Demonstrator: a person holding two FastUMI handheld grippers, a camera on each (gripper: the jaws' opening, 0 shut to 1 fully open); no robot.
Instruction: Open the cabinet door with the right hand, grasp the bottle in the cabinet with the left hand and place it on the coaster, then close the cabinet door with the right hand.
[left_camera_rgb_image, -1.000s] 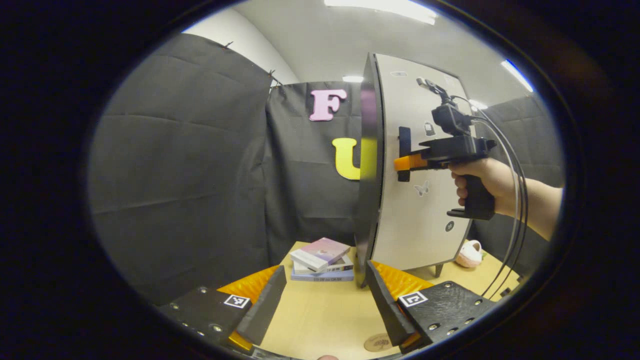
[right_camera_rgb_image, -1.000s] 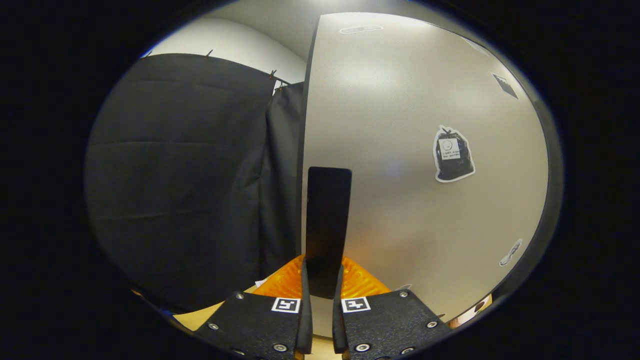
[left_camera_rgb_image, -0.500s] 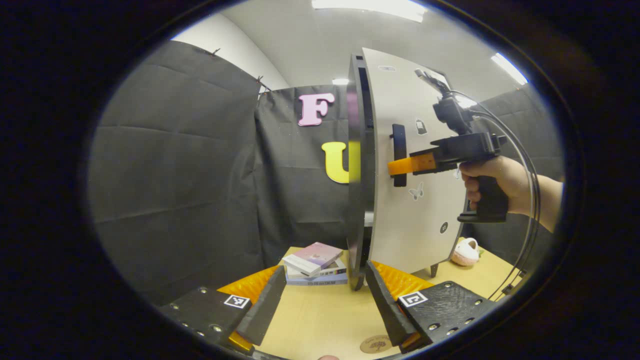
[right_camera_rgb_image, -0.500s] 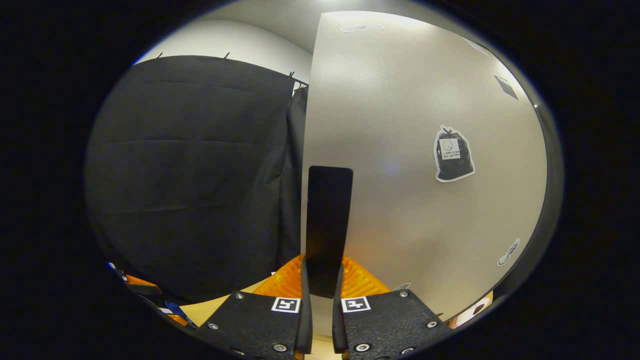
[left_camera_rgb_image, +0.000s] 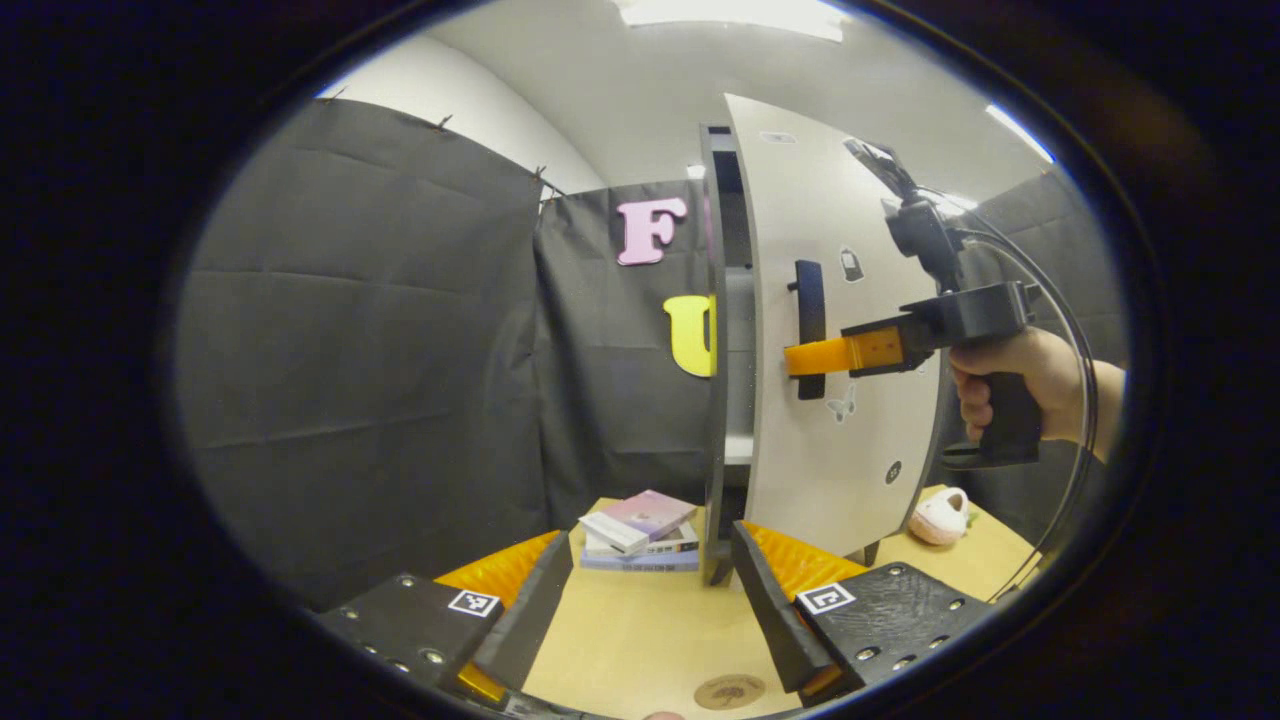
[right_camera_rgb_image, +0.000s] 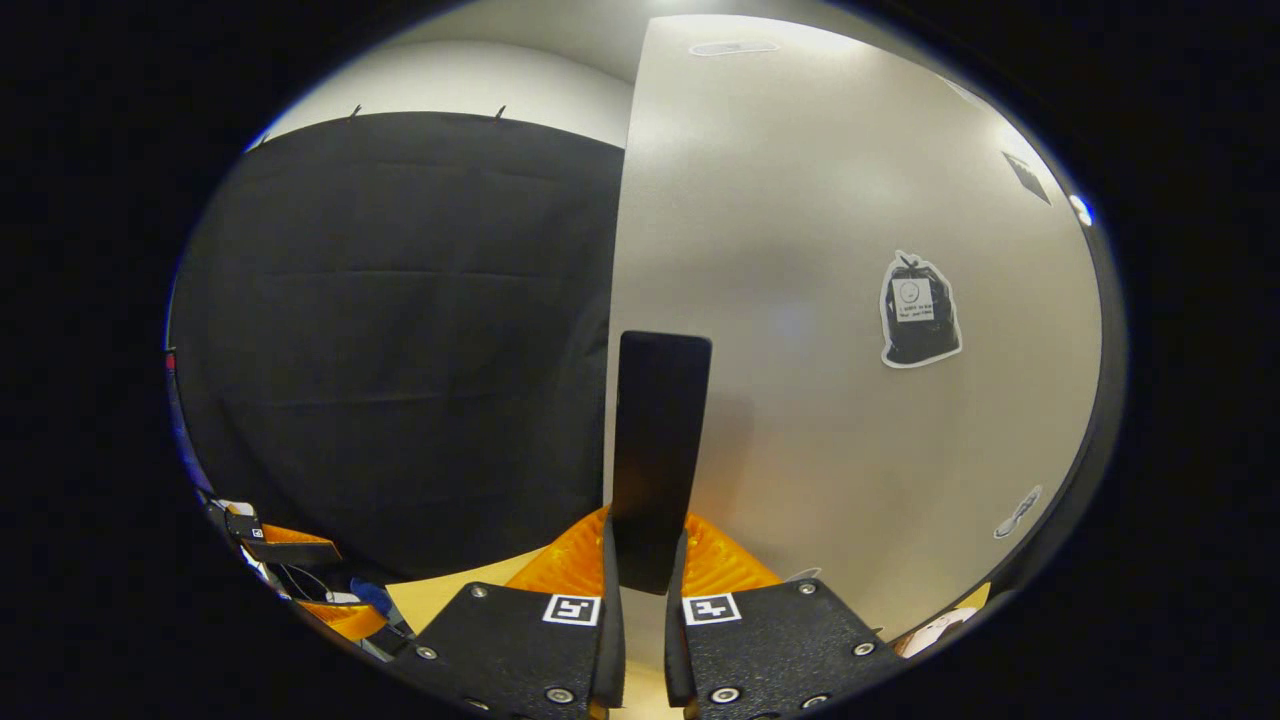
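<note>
The flat pale-grey cabinet door (left_camera_rgb_image: 830, 330) has swung a bit wider since a second ago, right tool (right_camera_rgb_image: 640, 560) clenched on its black bar handle (right_camera_rgb_image: 655, 450), left tool (left_camera_rgb_image: 650, 600) spread open and empty over the wooden worktop (left_camera_rgb_image: 640, 630) near the round cork coaster (left_camera_rgb_image: 730, 691), bottle hidden inside, so fetching, placing, closing remain.

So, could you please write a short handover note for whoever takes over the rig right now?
Right hand-held gripper: shut on the cabinet door's handle, with the cabinet door partly open.
Left hand-held gripper: open, holding nothing, low over the table in front of the cabinet.
Coaster: on the table near the left hand-held gripper, nothing on it.
Bottle: hidden so far.
Done: door pull begun.
Left: open the door fully, take the bottle with the left, set it on the coaster, close the door.
</note>
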